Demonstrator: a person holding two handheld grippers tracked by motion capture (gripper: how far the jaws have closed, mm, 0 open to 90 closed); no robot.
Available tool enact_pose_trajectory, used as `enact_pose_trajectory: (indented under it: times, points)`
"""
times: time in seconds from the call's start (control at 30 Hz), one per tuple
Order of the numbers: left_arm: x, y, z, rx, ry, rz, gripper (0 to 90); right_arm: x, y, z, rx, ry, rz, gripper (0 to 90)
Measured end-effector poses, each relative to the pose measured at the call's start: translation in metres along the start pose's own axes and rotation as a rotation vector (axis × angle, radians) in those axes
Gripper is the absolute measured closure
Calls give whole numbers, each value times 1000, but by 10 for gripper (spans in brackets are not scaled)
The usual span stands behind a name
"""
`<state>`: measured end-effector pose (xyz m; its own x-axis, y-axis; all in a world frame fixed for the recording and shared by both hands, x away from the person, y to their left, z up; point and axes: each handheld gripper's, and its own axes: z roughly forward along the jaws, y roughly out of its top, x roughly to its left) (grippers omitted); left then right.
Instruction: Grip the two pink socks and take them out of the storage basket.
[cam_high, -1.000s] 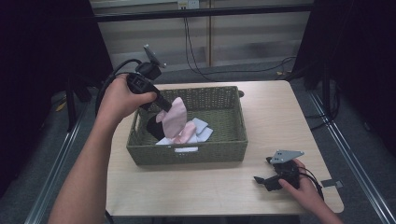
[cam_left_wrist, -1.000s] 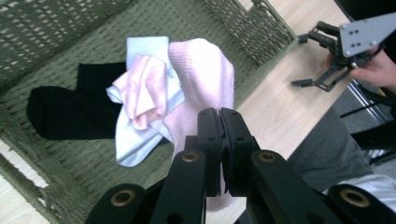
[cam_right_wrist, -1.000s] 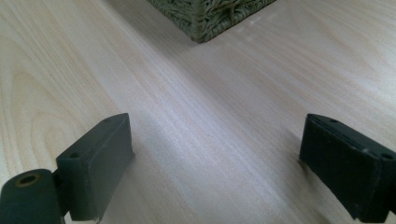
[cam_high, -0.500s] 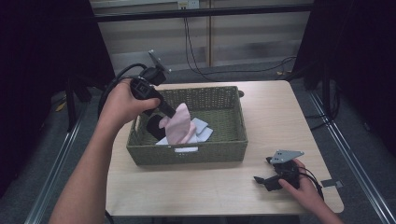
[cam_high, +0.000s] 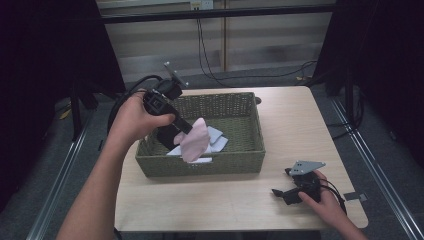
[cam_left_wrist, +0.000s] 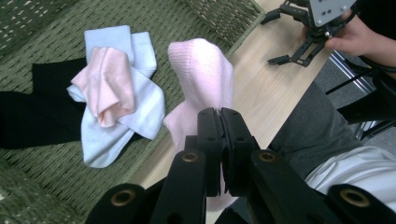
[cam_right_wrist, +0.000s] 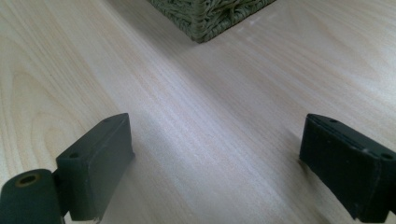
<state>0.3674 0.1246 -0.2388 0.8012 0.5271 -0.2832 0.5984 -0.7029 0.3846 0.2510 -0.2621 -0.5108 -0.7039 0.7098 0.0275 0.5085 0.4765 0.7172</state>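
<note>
My left claw (cam_left_wrist: 221, 154) is pressed together on a soft, ribbed pale pink knitted sock (cam_left_wrist: 201, 88), which hangs limp from the jaws above the near wall of the rectangular olive-green woven wicker basket (cam_high: 250, 159). I judge the job as taking socks out of that basket, and this one is lifted but not yet set down on the light wood-grain table (cam_high: 300, 120). Left inside on the coarse weave lies a crumpled heap: a peach-pink fabric piece (cam_left_wrist: 108, 81) on top of pale blue cotton socks (cam_left_wrist: 135, 112), with a flat black sock (cam_left_wrist: 35, 112) beside them. My right claw (cam_high: 292, 192) rests on the table near its front right corner, well apart from the basket, its blocky matte black jaws spread wide and empty.
</note>
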Motion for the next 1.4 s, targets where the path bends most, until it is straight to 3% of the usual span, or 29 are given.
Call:
enact_pose_trajectory:
  times: [0.13, 0.77, 1.0, 1.4]
  points:
    - [-2, -3, 5, 18, -12, 22, 873, 0, 0, 0, 0, 0, 2, 88]
    - [-10, -16, 34, 31, -45, 52, 872, 0, 0, 0, 0, 0, 0, 88]
    - [-10, -21, 51, 50, -19, 47, 871, 0, 0, 0, 2, 1, 4, 88]
    - [-7, -27, 79, 67, -26, 45, 870, 0, 0, 0, 4, 2, 0, 88]
